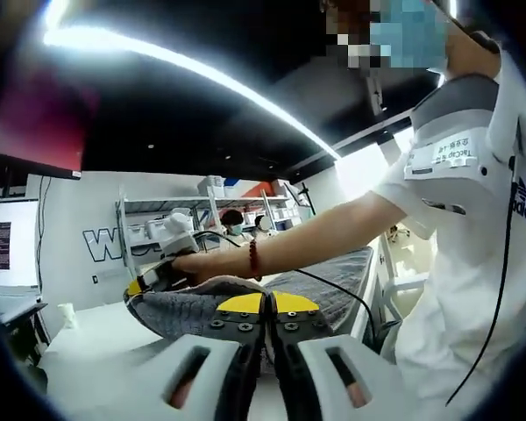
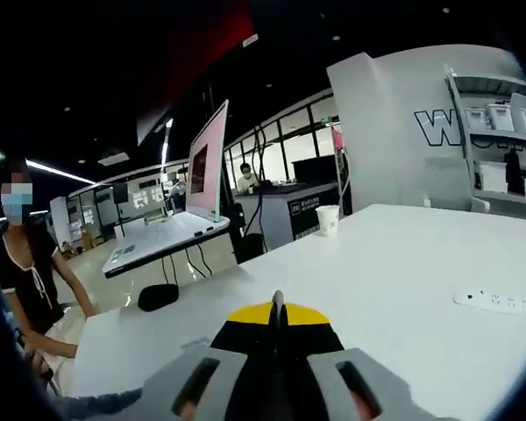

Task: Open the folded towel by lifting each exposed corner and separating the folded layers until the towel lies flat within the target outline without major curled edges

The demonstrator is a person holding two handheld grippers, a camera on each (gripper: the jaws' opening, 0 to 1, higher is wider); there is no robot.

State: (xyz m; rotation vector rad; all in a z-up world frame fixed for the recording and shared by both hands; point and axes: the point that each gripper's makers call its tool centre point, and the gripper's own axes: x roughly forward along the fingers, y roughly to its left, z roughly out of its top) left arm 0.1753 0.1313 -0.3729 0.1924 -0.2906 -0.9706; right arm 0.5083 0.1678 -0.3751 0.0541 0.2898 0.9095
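A grey knit towel (image 1: 333,285) lies on the white table (image 1: 96,342). Its left part is lifted off the surface in a fold. My left gripper (image 1: 267,303) sits at the towel's near edge, its yellow-tipped jaws pressed together against the fabric. In the left gripper view, a hand holds my right gripper (image 1: 149,282) at the raised left corner of the towel. In the right gripper view, my right gripper (image 2: 278,307) is shut, and a thin grey sliver of towel (image 2: 278,296) pokes up between its tips.
The person in a white shirt (image 1: 473,263) stands at the table's right side, one arm reaching across the towel. A power strip (image 2: 500,301), a paper cup (image 2: 328,219) and an open laptop (image 2: 206,162) sit farther out. Another person (image 2: 26,263) sits at the left. Shelves (image 1: 202,219) stand behind.
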